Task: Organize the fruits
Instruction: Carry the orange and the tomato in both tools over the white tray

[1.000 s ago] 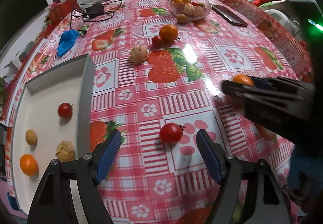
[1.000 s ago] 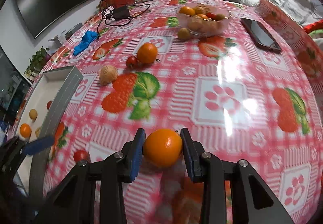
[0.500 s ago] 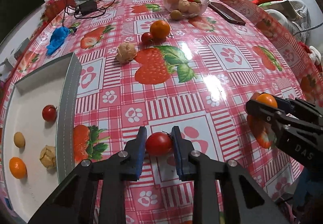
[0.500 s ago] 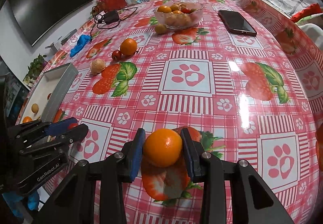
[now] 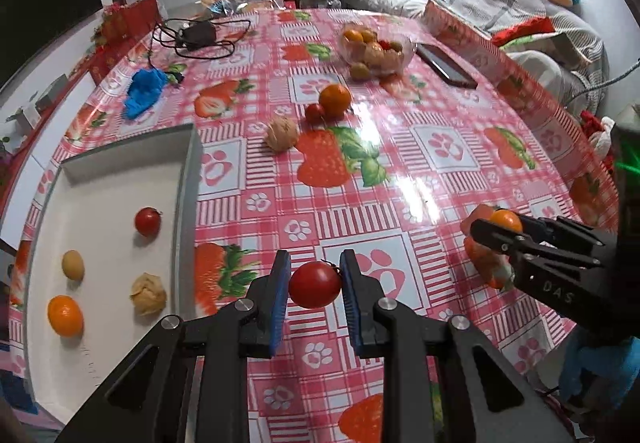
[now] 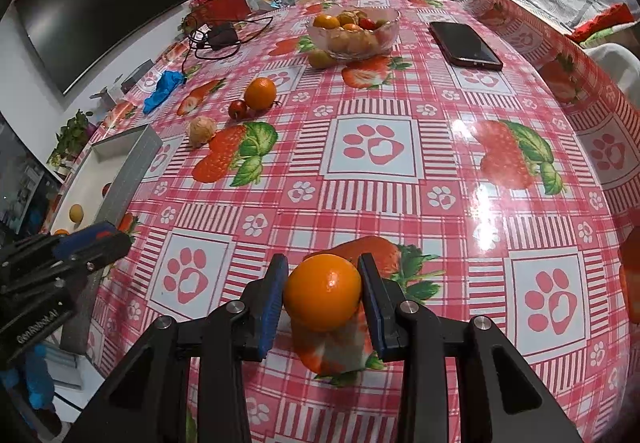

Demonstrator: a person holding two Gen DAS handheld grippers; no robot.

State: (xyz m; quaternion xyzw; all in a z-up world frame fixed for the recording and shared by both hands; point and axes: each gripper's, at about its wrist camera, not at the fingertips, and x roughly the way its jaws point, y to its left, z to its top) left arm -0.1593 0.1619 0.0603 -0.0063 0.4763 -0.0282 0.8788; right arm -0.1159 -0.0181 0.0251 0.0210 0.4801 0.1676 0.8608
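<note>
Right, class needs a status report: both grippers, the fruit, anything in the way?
Left gripper shut on tomato. Right gripper shut on orange. White tray holds four pieces, path across looks clear.

Your left gripper (image 5: 315,285) has its blue fingers (image 5: 279,293) clamped on a red tomato (image 5: 315,284), held above the checked desk (image 5: 440,147). To its left, the white tray (image 5: 100,203) holds a tomato, a small tan fruit, an orange and a wrinkled beige fruit. At the right edge, your right gripper (image 5: 498,229) grips an orange (image 5: 505,220). Far back, a glass bowl (image 5: 374,51) of fruit stands beside a phone (image 5: 446,65).
</note>
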